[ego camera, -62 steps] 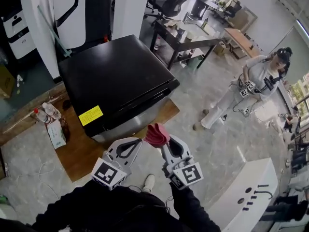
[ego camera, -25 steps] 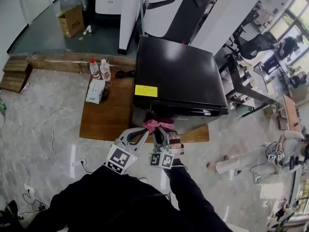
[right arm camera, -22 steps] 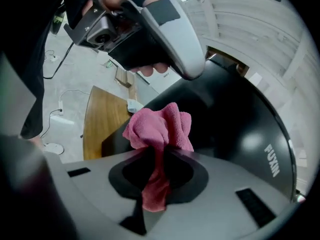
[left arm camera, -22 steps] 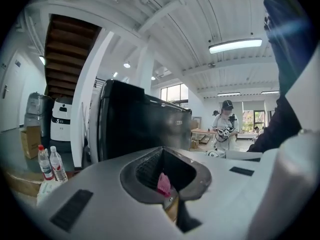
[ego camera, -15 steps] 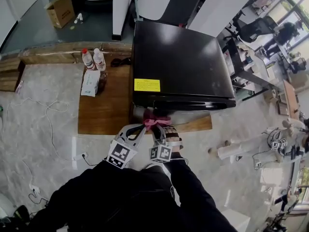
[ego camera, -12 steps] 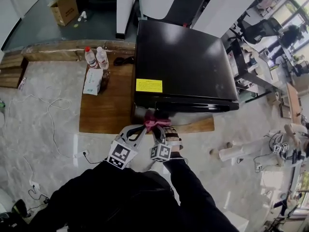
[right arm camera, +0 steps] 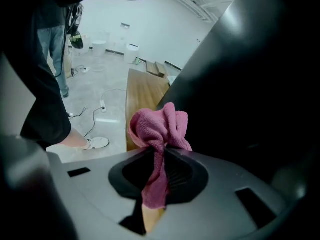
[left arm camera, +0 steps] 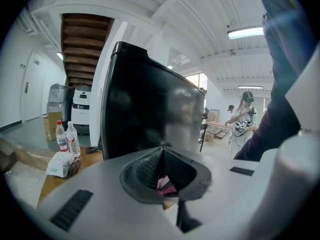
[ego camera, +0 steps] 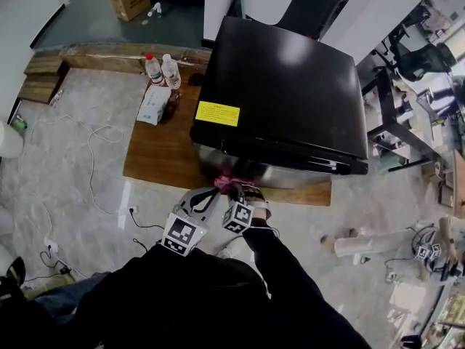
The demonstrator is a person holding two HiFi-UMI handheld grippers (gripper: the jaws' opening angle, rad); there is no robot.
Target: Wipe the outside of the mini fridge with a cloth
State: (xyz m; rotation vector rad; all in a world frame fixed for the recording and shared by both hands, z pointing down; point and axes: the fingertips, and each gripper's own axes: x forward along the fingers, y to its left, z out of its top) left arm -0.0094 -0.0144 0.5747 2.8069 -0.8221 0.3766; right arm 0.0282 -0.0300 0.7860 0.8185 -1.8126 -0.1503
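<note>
The right tongs (right arm camera: 161,153) are pinching a bunched pink cloth (right arm camera: 159,125), held at the lower front face of the black mini fridge (ego camera: 283,86); contact cannot be confirmed. The left tongs (left arm camera: 162,150) are pressed together, close beside the right pair. The fridge stands on a wooden platform (ego camera: 156,155), which also carries two bottles (ego camera: 163,70).

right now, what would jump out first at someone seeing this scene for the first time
The big black mini fridge on a low wooden platform dominates the head view, with a yellow label bright on its top near the front left corner. Next comes the pink cloth, bunched in the shut right gripper and held close to the fridge's front.
</note>
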